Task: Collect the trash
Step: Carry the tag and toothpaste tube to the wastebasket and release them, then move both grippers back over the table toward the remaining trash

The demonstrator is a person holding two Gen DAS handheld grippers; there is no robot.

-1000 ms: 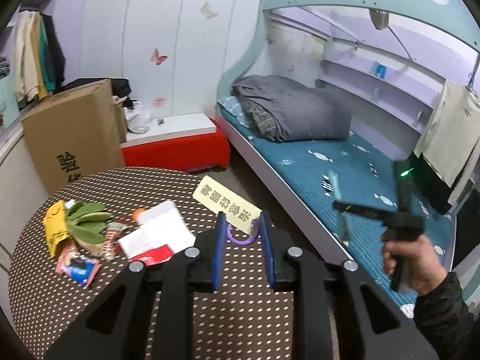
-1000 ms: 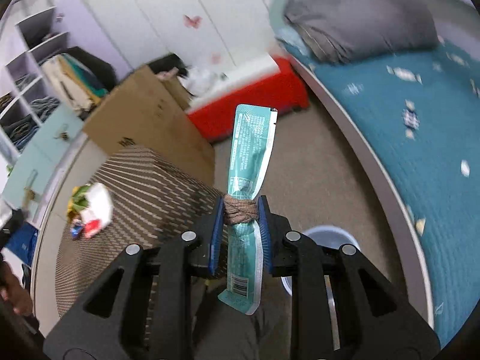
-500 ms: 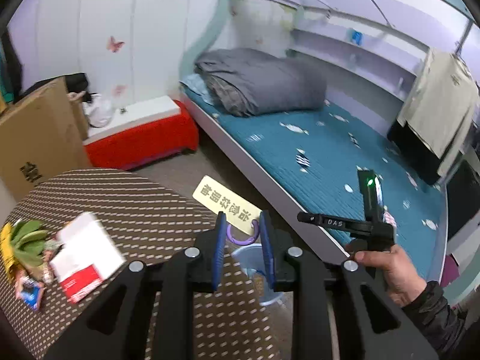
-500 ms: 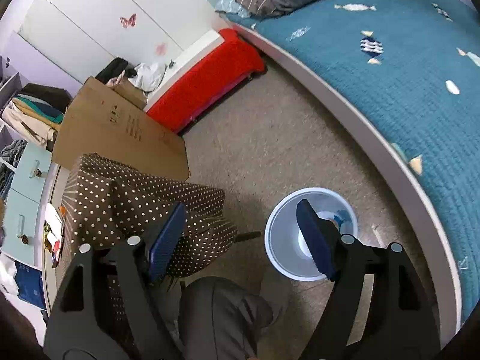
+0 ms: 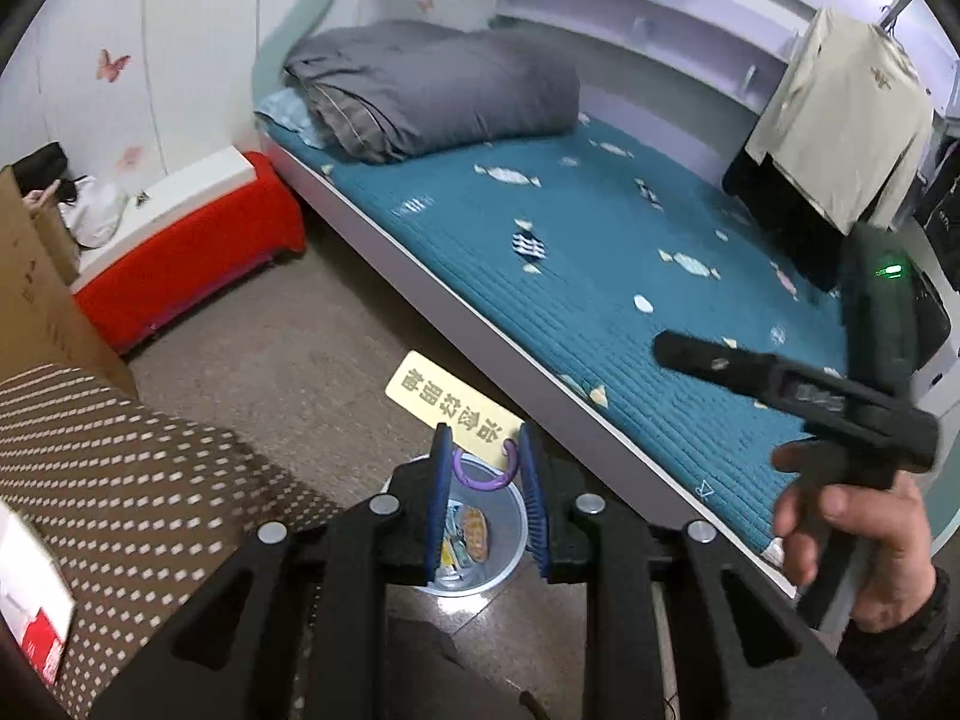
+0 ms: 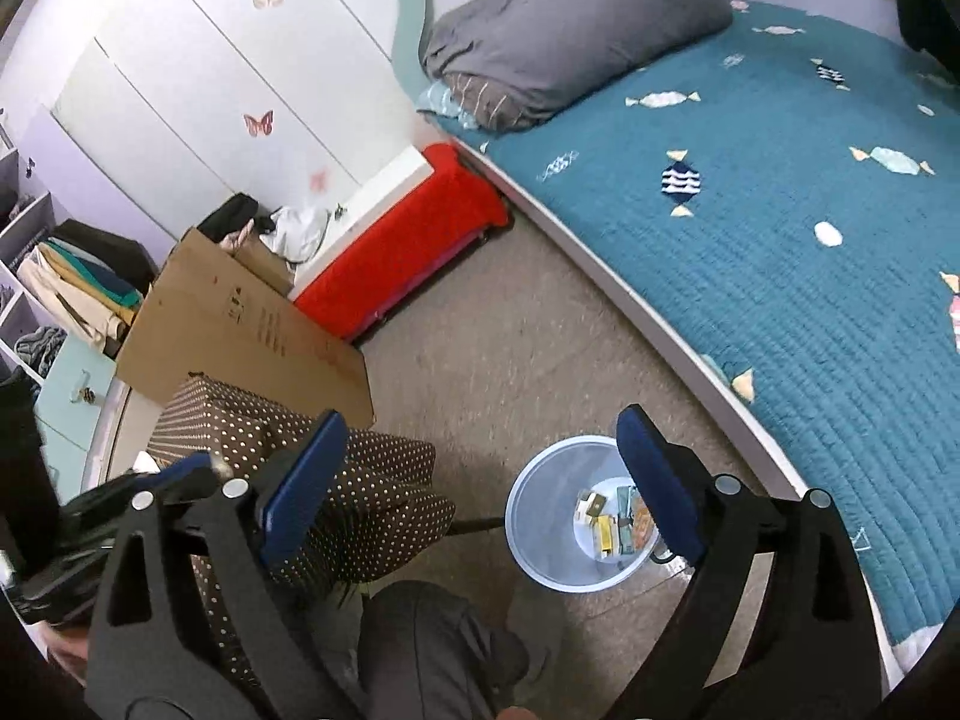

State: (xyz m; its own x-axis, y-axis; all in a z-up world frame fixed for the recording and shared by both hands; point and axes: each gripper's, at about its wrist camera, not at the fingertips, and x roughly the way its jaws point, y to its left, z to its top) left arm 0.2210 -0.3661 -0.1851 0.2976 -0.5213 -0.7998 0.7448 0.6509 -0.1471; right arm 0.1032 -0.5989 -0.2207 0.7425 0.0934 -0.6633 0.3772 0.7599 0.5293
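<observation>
My left gripper (image 5: 480,456) is shut on a purple ring (image 5: 480,474) that carries a pale yellow tag (image 5: 453,405) with printed characters. It hangs directly above the round white trash bin (image 5: 510,531) on the floor, which holds several wrappers. My right gripper (image 6: 480,462) is open and empty, above the same bin (image 6: 540,516); the teal packet lies inside among small boxes (image 6: 618,519). The right gripper also shows in the left wrist view (image 5: 798,396), held in a hand.
The brown dotted table (image 5: 120,480) is at the left with a white and red box (image 5: 36,618) on it. A bed with a teal mattress (image 5: 600,276), a red bench (image 5: 186,264) and a cardboard box (image 6: 240,336) surround the floor around the bin.
My right gripper opened and the teal packet dropped into the bin. My left gripper swung right from the table to above the bin, still holding the ring and tag.
</observation>
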